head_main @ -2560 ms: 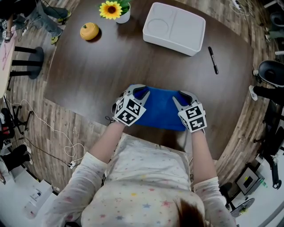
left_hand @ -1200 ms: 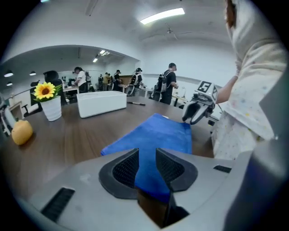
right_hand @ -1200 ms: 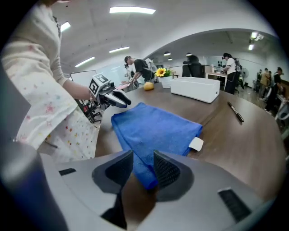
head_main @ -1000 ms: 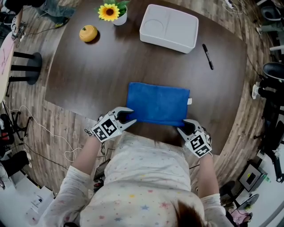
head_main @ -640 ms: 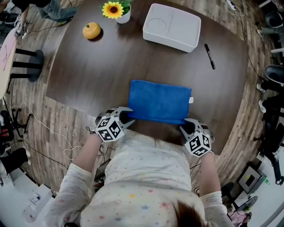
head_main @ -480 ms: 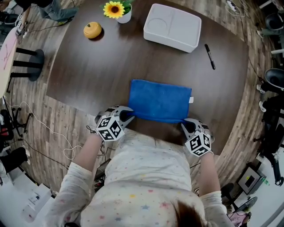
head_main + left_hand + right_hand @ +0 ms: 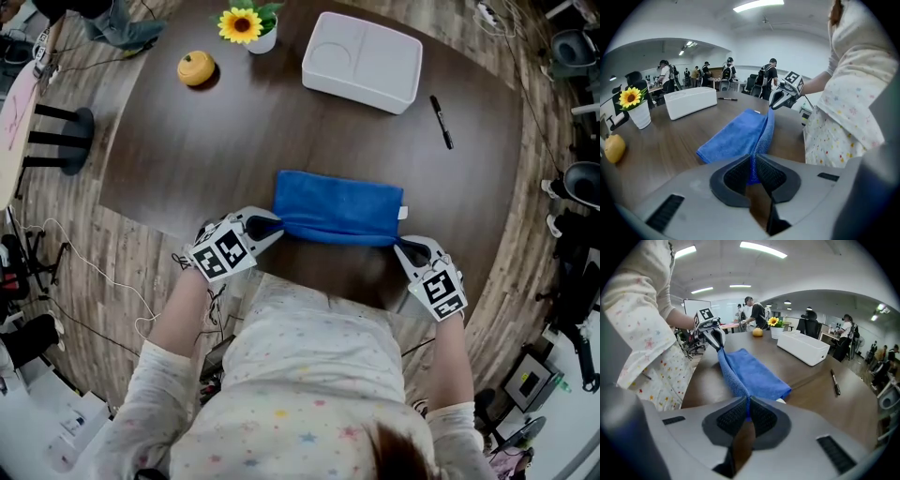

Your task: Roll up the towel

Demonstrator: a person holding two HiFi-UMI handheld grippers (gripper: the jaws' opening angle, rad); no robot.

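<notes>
Closing just now on the near left corner, the left tongs (image 7: 268, 225) pinch the edge of the blue towel (image 7: 337, 204). The right tongs (image 7: 405, 247) are clamped on its near right corner. Compared with a moment ago, this near edge is lifted off the bench (image 7: 234, 141) and drawn taut, so the first turn of the roll seems ready to start. Farther away, the white tray (image 7: 356, 92) is untouched.

The towel (image 7: 337, 208) is blue, the table (image 7: 234, 141) dark brown, the tray (image 7: 361, 61) white, the pen (image 7: 441, 122) black.
</notes>
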